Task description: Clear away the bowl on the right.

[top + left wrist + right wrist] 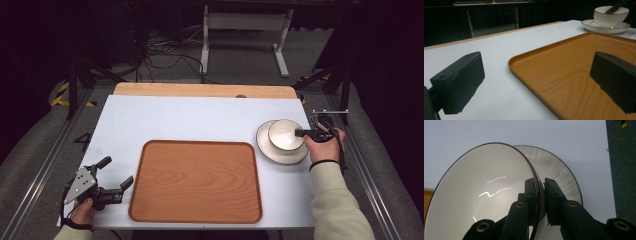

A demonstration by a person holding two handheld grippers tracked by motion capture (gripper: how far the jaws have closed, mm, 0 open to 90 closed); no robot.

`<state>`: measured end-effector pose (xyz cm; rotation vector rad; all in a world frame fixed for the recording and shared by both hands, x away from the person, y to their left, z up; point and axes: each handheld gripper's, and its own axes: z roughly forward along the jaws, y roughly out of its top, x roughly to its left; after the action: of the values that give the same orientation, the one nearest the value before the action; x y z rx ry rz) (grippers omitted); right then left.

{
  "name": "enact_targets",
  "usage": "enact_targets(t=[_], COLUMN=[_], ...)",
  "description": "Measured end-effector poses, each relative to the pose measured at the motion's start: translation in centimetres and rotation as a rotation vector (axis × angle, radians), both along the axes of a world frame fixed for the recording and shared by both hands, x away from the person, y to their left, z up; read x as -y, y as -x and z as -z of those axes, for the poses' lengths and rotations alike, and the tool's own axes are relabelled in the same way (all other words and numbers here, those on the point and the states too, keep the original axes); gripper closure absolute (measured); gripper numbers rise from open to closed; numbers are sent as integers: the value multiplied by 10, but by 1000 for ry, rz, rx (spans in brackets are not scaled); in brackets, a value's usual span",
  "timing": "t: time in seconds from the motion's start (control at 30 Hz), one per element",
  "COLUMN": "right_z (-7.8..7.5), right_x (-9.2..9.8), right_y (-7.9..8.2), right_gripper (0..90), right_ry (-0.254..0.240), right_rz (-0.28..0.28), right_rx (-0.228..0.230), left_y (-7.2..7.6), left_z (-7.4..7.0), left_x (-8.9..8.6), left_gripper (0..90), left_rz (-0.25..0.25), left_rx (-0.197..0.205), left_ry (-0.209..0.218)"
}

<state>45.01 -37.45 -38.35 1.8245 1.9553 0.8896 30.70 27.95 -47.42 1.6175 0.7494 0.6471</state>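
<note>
The right gripper (303, 133) pinches the bowl's (285, 134) rim right of the tray (196, 181); the left gripper (116, 174) rests wide apart at its left edge.

White table (175, 120): wooden tray (196, 181), saucer (264, 144)

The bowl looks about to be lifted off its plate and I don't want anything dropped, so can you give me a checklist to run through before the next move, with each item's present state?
1. Right gripper shut on the bowl rim, one jaw inside, one outside: ok.
2. Bite depth enough to carry the bowl: cannot tell.
3. Bowl sits on the plate, which could shift as the bowl lifts: cannot tell.
4. Tray bare, with room for the bowl: ok.
5. Left gripper open, at the tray's left edge, away from the bowl: ok.
</note>
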Motion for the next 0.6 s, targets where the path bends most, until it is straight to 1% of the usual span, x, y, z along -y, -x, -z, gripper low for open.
enact_targets(t=[0.03,0.07,0.13,0.27,0.33,0.4,0.5,0.6], right_z=[-2,-6,-12,-16,-23,-24,-31,-37], right_x=[0,-1,-3,-5,-8,-9,-12,-15], right_y=[0,1,2,3,6,6,8,11], right_gripper=[816,814,810,811,811,811,810,809], right_ry=[-9,-16,-7,3,-11,-14,-22,-33], right_rz=[-2,-15,-18,-22,-44,-43,-66,-72], right_rx=[-3,-9,-10,-13,-23,-21,-24,-20], left_y=[0,0,0,0,0,0,0,0], left_z=[0,0,0,0,0,0,0,0], left_x=[0,0,0,0,0,0,0,0], left_gripper=[3,3,3,3,3,3,3,3], left_rz=[1,1,1,1,1,1,1,0], left_rx=[-1,-1,-1,-1,-1,-1,-1,0], left_ry=[1,1,1,1,1,1,1,0])
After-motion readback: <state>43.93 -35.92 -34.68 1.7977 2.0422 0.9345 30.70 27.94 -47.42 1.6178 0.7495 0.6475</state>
